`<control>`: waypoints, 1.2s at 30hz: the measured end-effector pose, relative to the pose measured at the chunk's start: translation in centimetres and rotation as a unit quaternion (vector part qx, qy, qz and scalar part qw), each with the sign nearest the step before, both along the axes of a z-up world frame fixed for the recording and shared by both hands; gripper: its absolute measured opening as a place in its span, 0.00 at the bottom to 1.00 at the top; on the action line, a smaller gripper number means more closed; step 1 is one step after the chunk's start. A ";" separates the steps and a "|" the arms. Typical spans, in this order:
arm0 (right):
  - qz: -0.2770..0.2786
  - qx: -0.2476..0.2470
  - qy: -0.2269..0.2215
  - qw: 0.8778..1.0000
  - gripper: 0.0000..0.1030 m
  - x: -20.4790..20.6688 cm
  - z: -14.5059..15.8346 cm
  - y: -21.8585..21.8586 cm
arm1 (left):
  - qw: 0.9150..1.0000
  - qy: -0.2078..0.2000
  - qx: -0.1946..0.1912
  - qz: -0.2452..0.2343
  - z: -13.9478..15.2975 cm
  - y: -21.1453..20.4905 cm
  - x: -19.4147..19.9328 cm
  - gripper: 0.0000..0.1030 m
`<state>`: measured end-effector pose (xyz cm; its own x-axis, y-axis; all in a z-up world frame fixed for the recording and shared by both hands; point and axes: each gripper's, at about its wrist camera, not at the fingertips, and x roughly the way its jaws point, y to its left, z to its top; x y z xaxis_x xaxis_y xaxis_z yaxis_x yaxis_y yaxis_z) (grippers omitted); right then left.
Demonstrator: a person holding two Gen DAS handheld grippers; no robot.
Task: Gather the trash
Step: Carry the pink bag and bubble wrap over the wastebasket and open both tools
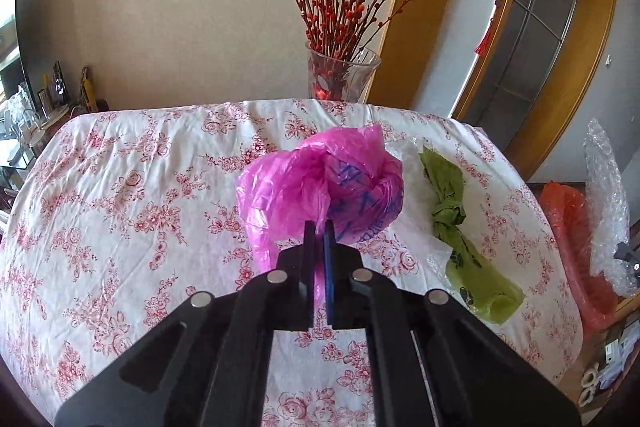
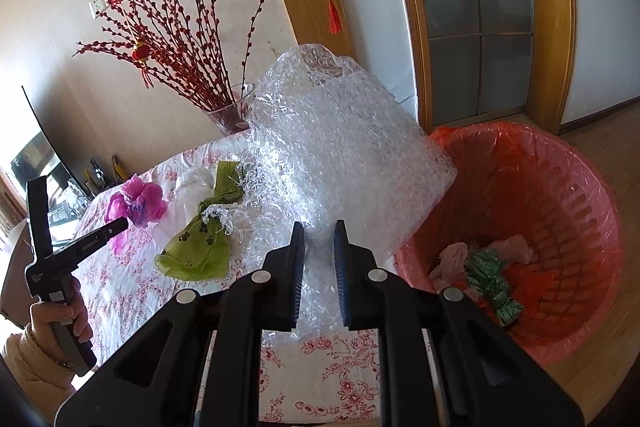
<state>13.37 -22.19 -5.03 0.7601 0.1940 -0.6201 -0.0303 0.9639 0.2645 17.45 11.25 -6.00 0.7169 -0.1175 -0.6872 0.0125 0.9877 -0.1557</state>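
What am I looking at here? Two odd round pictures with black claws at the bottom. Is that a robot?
No robot: a person holds a handheld two-finger gripper in each hand, and each carries a wide-angle camera looking along its fingers. One picture is from the left gripper, the other from the right gripper. The left one is pinched shut on a crumpled pink plastic bag above the table with a flowered cloth. The right one grips a big sheet of bubble wrap, next to a red basket lined with a bag and already holding some scraps. A green bag and something white beside it lie on the cloth. Behind stands a glass vase of red twigs.
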 end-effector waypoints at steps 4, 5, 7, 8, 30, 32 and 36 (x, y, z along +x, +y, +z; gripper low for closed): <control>-0.001 0.001 -0.003 1.000 0.15 -0.2 0.2 0.0 | 1.000 -0.019 -0.012 -0.012 1.6 -0.4 -1.0 0.05; -0.002 0.002 -0.004 1.000 0.15 -0.2 0.3 -0.1 | 1.000 -0.023 -0.015 -0.015 2.1 -0.8 -1.1 0.05; -0.004 0.003 -0.006 1.000 0.15 -0.3 0.5 -0.2 | 0.999 -0.031 -0.018 -0.020 3.0 -1.4 -1.4 0.05; -0.005 0.003 -0.008 1.000 0.15 -0.4 0.6 -0.3 | 0.999 -0.034 -0.022 -0.023 3.6 -1.6 -1.5 0.05; -0.071 0.009 -0.026 0.997 0.15 -3.1 1.5 -5.8 | 0.986 -0.057 -0.074 -0.141 7.2 -13.5 -2.3 0.05; -0.079 0.009 -0.026 0.997 0.15 -3.3 1.4 -6.5 | 0.984 -0.054 -0.078 -0.152 7.1 -14.7 -2.0 0.05; -0.096 0.011 -0.027 0.995 0.15 -3.8 1.3 -7.9 | 0.980 -0.050 -0.082 -0.175 6.9 -17.1 -1.8 0.05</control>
